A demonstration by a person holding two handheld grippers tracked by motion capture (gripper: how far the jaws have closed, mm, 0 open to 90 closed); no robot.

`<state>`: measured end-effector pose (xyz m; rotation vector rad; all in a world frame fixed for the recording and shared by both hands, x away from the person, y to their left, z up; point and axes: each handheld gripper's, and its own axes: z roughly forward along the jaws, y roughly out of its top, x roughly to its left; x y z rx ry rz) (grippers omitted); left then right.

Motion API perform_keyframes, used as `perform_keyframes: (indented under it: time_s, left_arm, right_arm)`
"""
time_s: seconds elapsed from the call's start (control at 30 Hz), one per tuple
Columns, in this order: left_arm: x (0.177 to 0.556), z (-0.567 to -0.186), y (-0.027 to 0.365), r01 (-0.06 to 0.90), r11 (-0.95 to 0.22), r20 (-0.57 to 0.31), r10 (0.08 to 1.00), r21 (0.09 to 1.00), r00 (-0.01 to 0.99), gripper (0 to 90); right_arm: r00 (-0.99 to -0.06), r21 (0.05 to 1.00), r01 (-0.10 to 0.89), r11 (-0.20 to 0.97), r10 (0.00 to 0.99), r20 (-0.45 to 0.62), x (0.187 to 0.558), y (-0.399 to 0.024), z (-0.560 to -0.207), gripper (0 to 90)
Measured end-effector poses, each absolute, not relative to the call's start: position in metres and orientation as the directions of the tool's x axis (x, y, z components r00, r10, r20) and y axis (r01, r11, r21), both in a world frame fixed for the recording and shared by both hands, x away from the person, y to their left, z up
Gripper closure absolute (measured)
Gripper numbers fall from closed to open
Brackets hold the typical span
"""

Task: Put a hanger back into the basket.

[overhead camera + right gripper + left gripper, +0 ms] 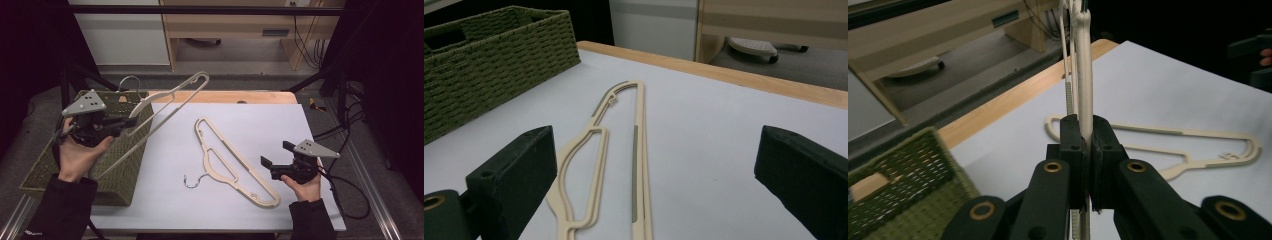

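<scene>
My left hand-held gripper (131, 121) is clamped tight on a cream hanger (165, 107), pinching one thin bar so it hangs in the air, tilted over the edge of the green basket (125, 170). In the left gripper view the bar (1084, 75) runs straight up between the jaws, so the grip looks solid to me. I'd guess it's headed into or out of that basket.

My right hand-held gripper (274, 154) sits low at the bench's right side, jaws wide apart with nothing in them. The second hanger (235, 162) lies flat on the white sheet (265, 120) right in front of it, metal hook (194, 181) pointing toward me. It's so flat that grabbing it might be fiddly. Nothing else is in the way.
</scene>
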<state>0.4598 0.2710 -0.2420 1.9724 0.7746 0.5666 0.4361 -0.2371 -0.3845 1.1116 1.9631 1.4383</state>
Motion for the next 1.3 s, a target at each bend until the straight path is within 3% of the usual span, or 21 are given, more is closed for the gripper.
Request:
perform_keyframes:
  time_s: [0.73,1.3]
  left_arm:
    - [0.496,-0.268,0.348,0.352,-0.363,0.088,0.793,0.863,0.603,86.4]
    - [0.492,-0.288,0.401,0.419,-0.361,0.1,0.843,0.833,0.528,86.4]
  right_arm:
    - [-0.573,0.929,0.341,0.145,0.815,0.084,0.438,-0.236,-0.387,3.8]
    - [-0.572,0.927,0.345,0.146,0.816,0.084,0.438,-0.234,-0.388,3.9]
